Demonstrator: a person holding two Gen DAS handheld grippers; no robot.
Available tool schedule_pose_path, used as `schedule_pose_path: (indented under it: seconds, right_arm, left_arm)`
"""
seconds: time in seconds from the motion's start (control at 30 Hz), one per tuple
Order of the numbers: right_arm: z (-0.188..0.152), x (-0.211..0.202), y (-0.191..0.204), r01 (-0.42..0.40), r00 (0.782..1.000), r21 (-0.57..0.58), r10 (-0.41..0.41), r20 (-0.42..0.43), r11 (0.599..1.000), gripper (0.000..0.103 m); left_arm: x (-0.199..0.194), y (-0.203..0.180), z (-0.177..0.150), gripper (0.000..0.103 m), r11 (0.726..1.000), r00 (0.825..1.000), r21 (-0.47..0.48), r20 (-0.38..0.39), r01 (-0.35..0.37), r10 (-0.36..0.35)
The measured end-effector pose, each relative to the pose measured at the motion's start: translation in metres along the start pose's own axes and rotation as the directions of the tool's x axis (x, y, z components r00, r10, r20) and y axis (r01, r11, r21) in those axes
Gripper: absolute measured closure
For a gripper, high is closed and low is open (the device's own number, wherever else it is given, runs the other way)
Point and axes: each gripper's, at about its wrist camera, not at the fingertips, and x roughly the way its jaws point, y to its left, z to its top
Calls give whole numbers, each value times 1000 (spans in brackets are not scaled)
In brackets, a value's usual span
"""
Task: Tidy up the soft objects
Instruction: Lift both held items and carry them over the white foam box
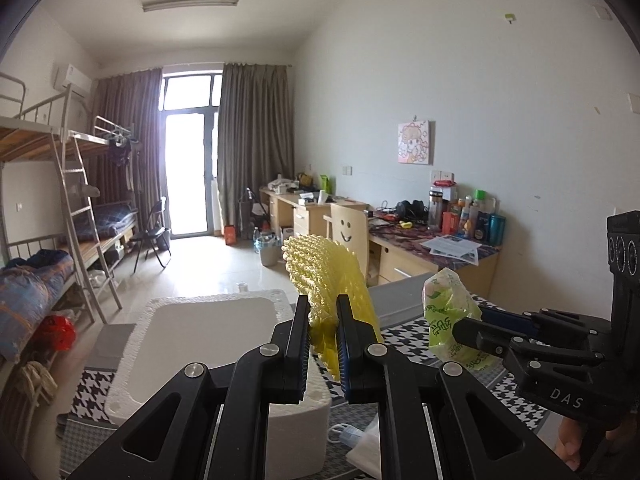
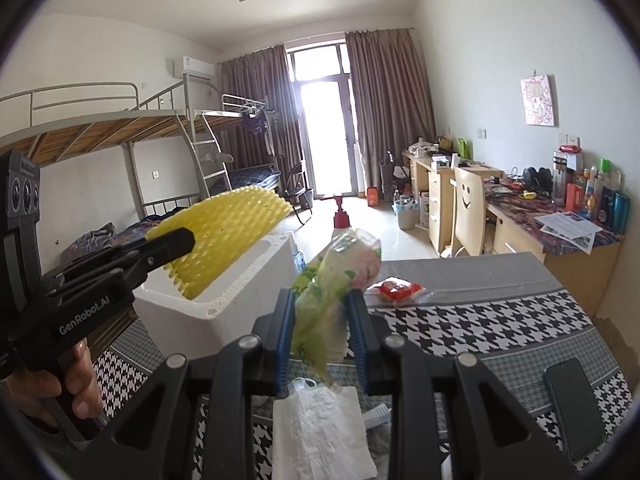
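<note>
White letters on the black tools can be read: "GenRobot.AI" on the side of the left gripper (image 2: pixel 176 242) and "DAS" on the right gripper (image 1: pixel 470 334). Green writing on the bag is too small to read.

The left gripper (image 1: pixel 322 340) is nearly shut, and its two pads pinch a yellow bumpy foam net (image 1: pixel 320 272) by its lower end. The net sticks up and fans out above the jaws. It hangs over the open top of a white foam box (image 2: pixel 224 292), which stands near the left edge of the checked black-and-white cloth (image 2: pixel 500 320).

The right gripper (image 2: pixel 322 332) is closed a bit wider, squeezing a soft green plastic bag with a pink and white picture (image 2: pixel 340 268). The bag pokes up past the jaws, just right of the box, in the air above the cloth.

On the cloth lie a small red and white packet (image 2: pixel 400 290) toward the far edge, a dark phone (image 2: pixel 574 408) near the right edge, and a white paper towel (image 2: pixel 320 428) at the near edge.

A hand (image 2: pixel 60 380) holds the left tool's handle.
</note>
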Motion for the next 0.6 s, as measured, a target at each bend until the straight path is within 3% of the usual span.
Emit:
schedule_pose_path:
  seconds: [0.6]
  right_arm:
    - [15,28,24,-94,996,-40,93,-13,995,72]
  left_arm:
    - [7,31,6,90,991,991,-39,1,-130,130]
